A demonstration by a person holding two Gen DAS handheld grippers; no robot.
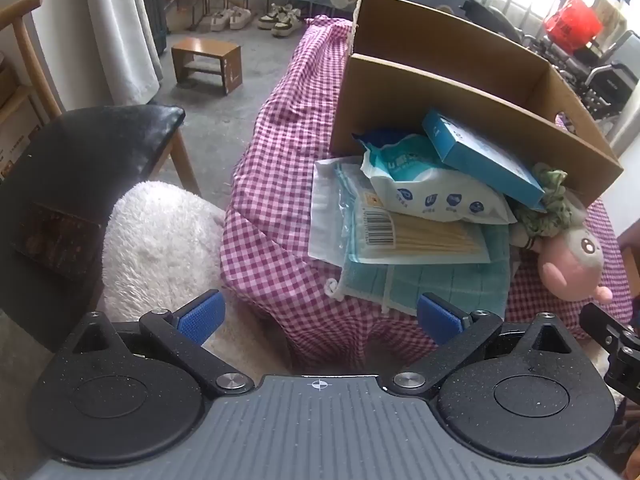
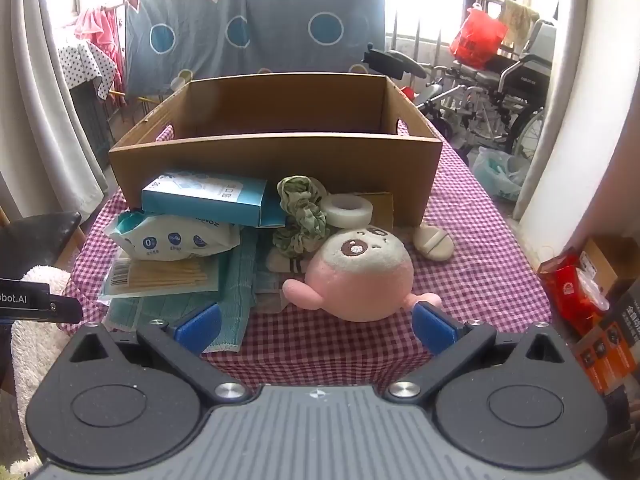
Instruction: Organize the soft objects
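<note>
A pink and grey plush toy lies on the checked tablecloth, just beyond my right gripper, which stands open and holds nothing. Behind it are green scrunchies, a tape roll and a beige pad. On the left lies a pile: blue box, wipes pack, cotton swab bag and teal cloth. In the left wrist view my left gripper hangs open at the table's near edge, before the teal cloth, swab bag and plush toy.
An open cardboard box stands behind the pile. A black chair with a white fluffy cushion stands left of the table. A wooden stool and shoes sit on the floor. Wheelchairs and boxes crowd the right.
</note>
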